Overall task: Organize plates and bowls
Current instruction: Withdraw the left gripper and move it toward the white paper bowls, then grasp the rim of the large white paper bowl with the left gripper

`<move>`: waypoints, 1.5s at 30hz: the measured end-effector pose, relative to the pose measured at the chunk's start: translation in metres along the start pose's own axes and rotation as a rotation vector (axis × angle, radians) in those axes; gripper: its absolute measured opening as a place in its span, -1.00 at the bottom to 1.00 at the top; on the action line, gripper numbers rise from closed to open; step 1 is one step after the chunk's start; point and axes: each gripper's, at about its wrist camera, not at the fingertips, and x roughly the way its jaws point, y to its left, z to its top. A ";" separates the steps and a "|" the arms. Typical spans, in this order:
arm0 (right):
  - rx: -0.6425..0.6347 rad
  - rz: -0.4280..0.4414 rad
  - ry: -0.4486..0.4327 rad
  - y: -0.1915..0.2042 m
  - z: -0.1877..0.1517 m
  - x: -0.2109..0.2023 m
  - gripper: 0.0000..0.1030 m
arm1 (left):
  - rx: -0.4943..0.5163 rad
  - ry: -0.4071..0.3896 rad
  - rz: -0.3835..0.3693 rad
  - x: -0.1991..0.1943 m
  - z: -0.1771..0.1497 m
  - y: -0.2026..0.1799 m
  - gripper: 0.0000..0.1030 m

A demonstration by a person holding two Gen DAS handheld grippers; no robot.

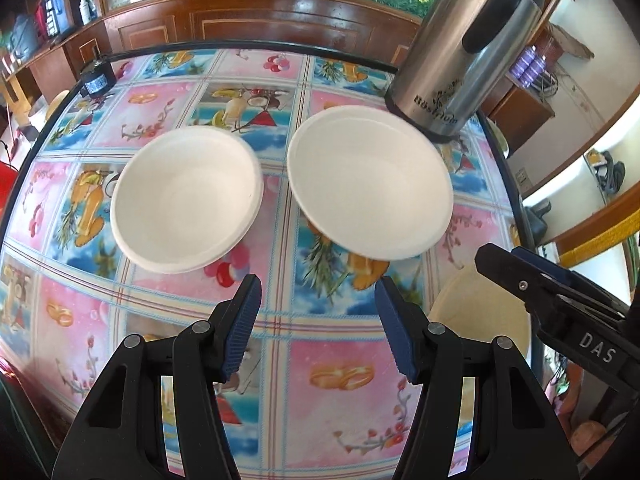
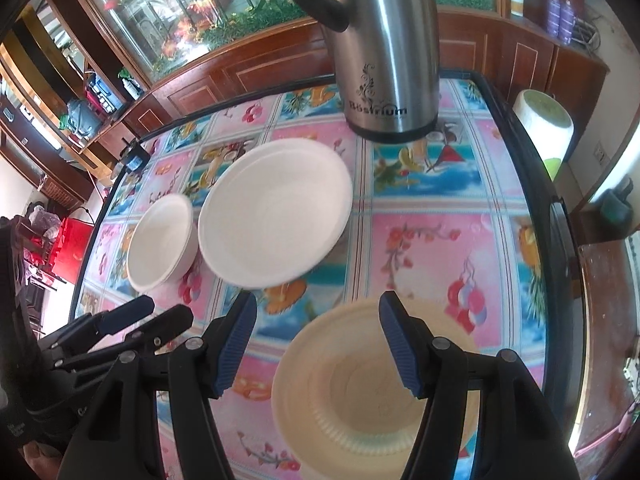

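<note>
Two black plastic grippers with ribbed blue pads point steeply down over a glossy, brightly printed tabletop [image 1: 344, 380]. The left gripper [image 1: 318, 304] has its jaws about half apart with nothing between them, only a tile of the fruit-and-flower print below. The right gripper [image 2: 318, 328] stands likewise half apart and empty, hanging over a cream ribbed bowl [image 2: 360, 400] that sits near the table's right front and touches neither pad. In the left wrist view the right gripper's body enters from the right, white letters "DAS" on its side.

Farther off, two white moulded-fibre dishes lie side by side without touching: a deeper white bowl [image 1: 188, 200] on the left and a wider, shallower white plate [image 1: 370, 184] to its right, both matte with rolled rims.

At the far right stands a tall stainless-steel vacuum flask [image 1: 460, 52] with a black handle and base, marked "Bostrium" under a scrolled emblem. A small black device [image 1: 96, 82] sits at the far left edge. Behind runs a dark wooden cabinet [image 1: 248, 20] with glass and artificial flowers.
</note>
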 end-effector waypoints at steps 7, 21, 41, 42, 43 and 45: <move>-0.017 0.005 -0.012 -0.006 0.017 0.005 0.27 | -0.014 0.005 -0.003 0.012 0.009 -0.013 0.15; -0.068 0.018 0.026 -0.021 0.065 0.047 0.28 | -0.111 0.025 0.010 0.044 0.017 -0.023 0.15; -0.194 0.012 0.091 -0.001 0.099 0.095 0.00 | -0.189 0.049 0.092 0.070 0.032 -0.011 0.15; -0.195 0.015 0.096 -0.001 0.100 0.097 -0.21 | -0.191 0.058 0.089 0.071 0.033 -0.011 0.15; -0.195 0.017 0.105 0.000 0.100 0.099 -0.34 | -0.192 0.061 0.082 0.072 0.033 -0.011 0.15; -0.201 0.010 0.115 0.000 0.100 0.102 -0.50 | -0.186 0.054 0.078 0.072 0.033 -0.012 0.15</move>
